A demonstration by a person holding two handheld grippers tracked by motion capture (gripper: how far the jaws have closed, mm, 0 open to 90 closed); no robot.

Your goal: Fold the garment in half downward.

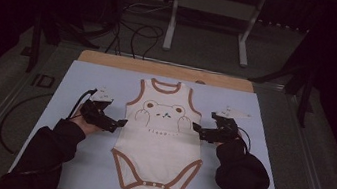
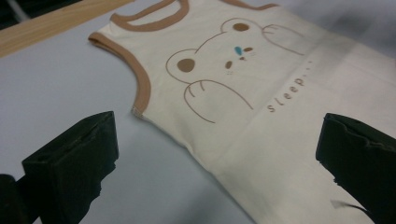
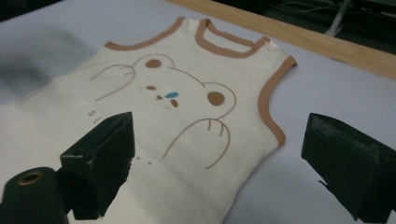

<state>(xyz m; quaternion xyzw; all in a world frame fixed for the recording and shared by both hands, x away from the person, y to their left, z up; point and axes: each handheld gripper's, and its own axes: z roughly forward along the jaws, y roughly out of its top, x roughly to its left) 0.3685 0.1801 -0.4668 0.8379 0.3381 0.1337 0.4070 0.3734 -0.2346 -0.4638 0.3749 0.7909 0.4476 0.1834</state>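
The high view looked forward and down from above the person's side, taking in the whole desk (image 1: 82,81). Each gripper view sat low and close, looking between its own spread jaws from opposite sides toward the middle. All three shared the bodysuit (image 1: 159,138) (image 2: 261,93) (image 3: 177,107) with its bear print.

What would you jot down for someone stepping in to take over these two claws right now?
Left claw: open, empty, jaws straddling the bodysuit's side edge below the armhole.
Right claw: open, empty, jaws straddling the opposite side edge.
Bodysuit: flat, face up on the blue mat, neck toward the far edge, snaps toward the person.
Done: garment spread out, both claws lined up at its sides.
Left: nothing gripped yet; probably close on both edges and begin folding.
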